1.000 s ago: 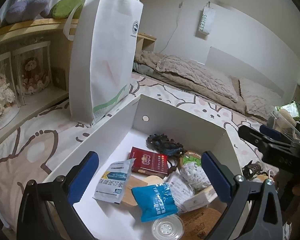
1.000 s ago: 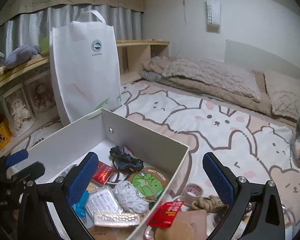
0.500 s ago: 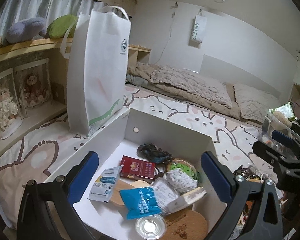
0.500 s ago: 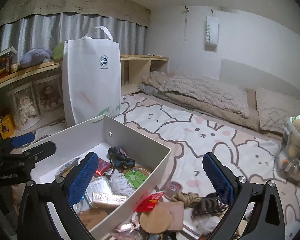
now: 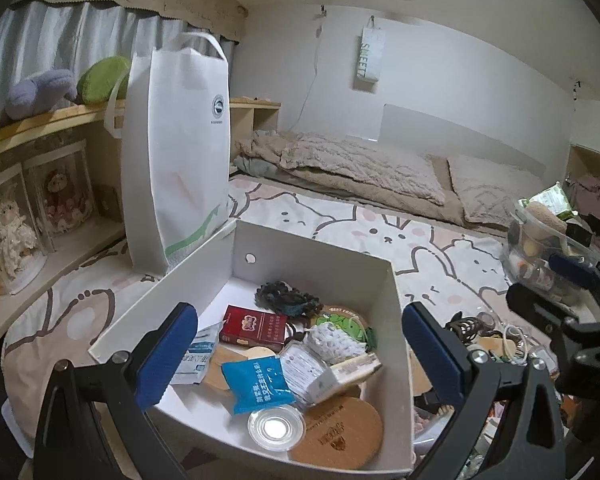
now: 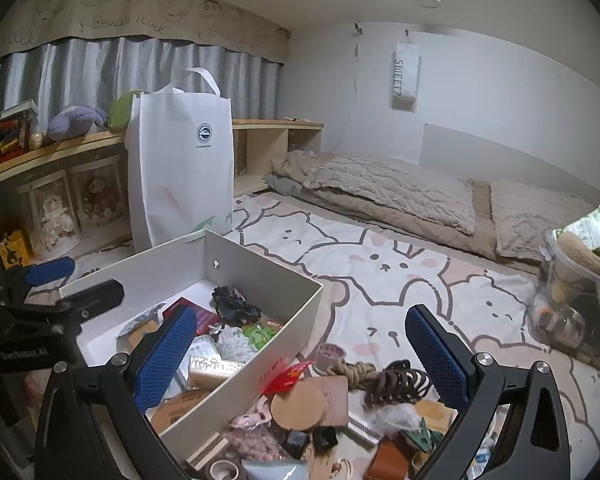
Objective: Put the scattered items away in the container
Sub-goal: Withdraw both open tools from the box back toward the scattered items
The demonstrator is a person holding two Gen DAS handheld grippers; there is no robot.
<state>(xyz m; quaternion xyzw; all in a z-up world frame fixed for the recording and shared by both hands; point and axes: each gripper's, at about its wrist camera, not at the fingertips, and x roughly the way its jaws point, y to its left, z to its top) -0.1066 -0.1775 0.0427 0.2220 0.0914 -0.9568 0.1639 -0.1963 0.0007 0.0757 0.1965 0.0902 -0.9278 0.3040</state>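
On a bunny-print bed, both grippers — left, right — are hovering empty, jaws wide, w/ clutter incl. a light, springy hair claw lying beside the half-filled white box — likely best pinched mid-body.

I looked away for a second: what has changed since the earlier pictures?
Both tools pulled up and back: the left tool from over the white box, the right tool baring more clutter beside it. Nothing was gripped or released. Both remain open and empty; the box contents and white bag stayed put.
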